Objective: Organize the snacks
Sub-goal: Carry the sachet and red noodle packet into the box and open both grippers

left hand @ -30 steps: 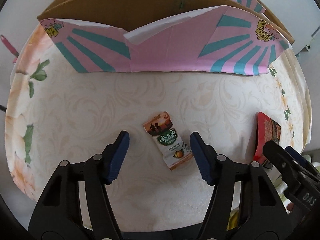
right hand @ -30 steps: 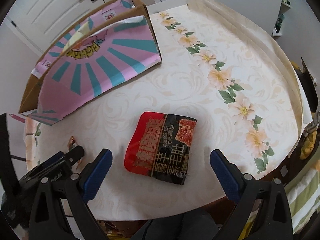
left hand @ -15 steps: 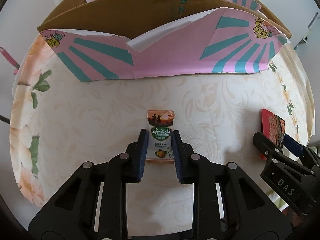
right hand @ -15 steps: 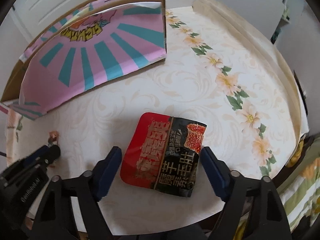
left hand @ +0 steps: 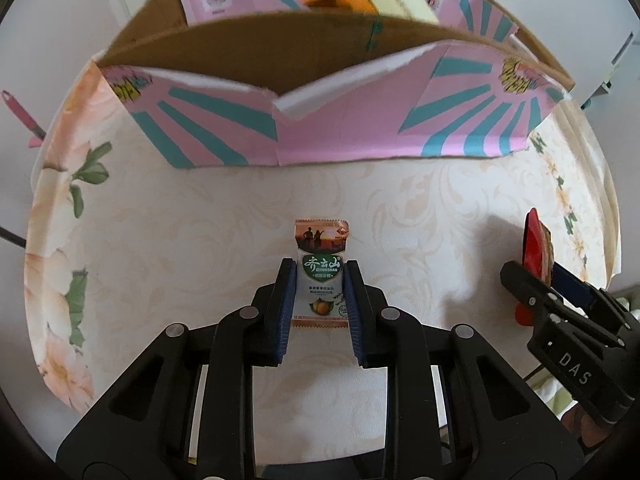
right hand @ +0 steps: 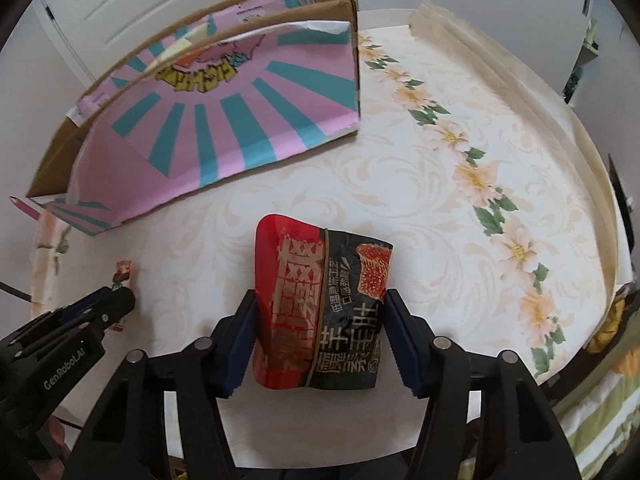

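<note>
My left gripper (left hand: 319, 280) is shut on a small white and green snack packet (left hand: 321, 276) and holds it over the table. My right gripper (right hand: 320, 308) is shut on a larger red and black snack bag (right hand: 320, 308), which bulges between the pads. The right gripper and the red bag (left hand: 536, 244) show at the right edge of the left wrist view. The left gripper (right hand: 120, 300) with the small packet (right hand: 123, 270) shows at the left of the right wrist view. A pink and teal cardboard box (left hand: 320, 92) stands open at the back, with orange and yellow packets (left hand: 360, 0) inside.
The round table has a cream floral tablecloth (right hand: 440, 208). The box (right hand: 224, 112) fills the table's far left side in the right wrist view. A white door (right hand: 140, 0) is behind it. A pink object (left hand: 20, 116) sticks out past the table's left edge.
Both grippers went from open to shut: the left closed on the small packet first, then the right closed on the red and black bag. Both packets have lifted and the box looks nearer.
</note>
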